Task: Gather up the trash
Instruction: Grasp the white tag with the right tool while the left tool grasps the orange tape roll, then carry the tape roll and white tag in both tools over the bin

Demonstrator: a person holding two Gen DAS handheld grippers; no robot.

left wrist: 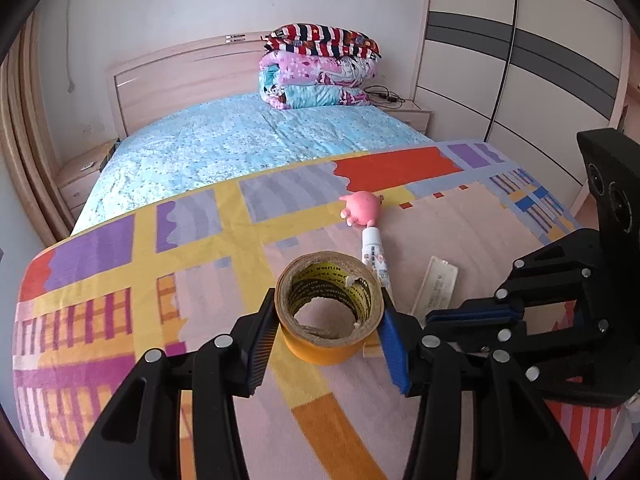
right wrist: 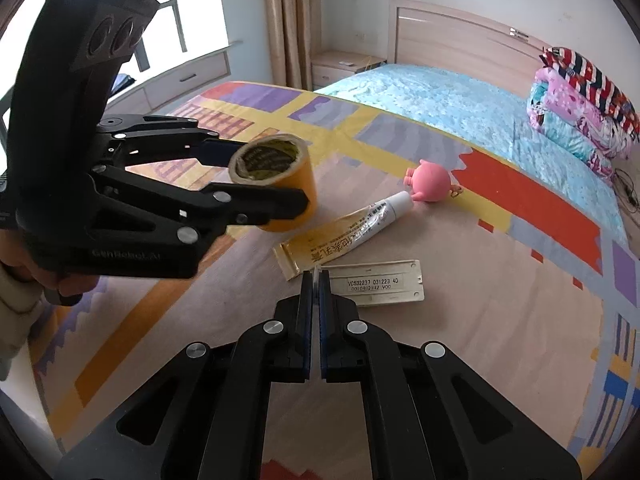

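Two tongs are gripping: left gripper (left wrist: 326, 330) is clamping the tape roll (left wrist: 330, 306); right gripper (right wrist: 317, 280) is pinching the blister strip (right wrist: 378, 282), stretching toward three o'clock.

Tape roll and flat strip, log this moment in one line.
left gripper: shut on tape roll | right gripper: shut on flat strip

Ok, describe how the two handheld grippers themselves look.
Both are matte black linkage frames with silver round pivot pins and ribbed blue pads. The left gripper has a tall housing with two round lenses and faint "GenRobot.AI" lettering; a pale sleeve cuff shows. The right gripper matches.
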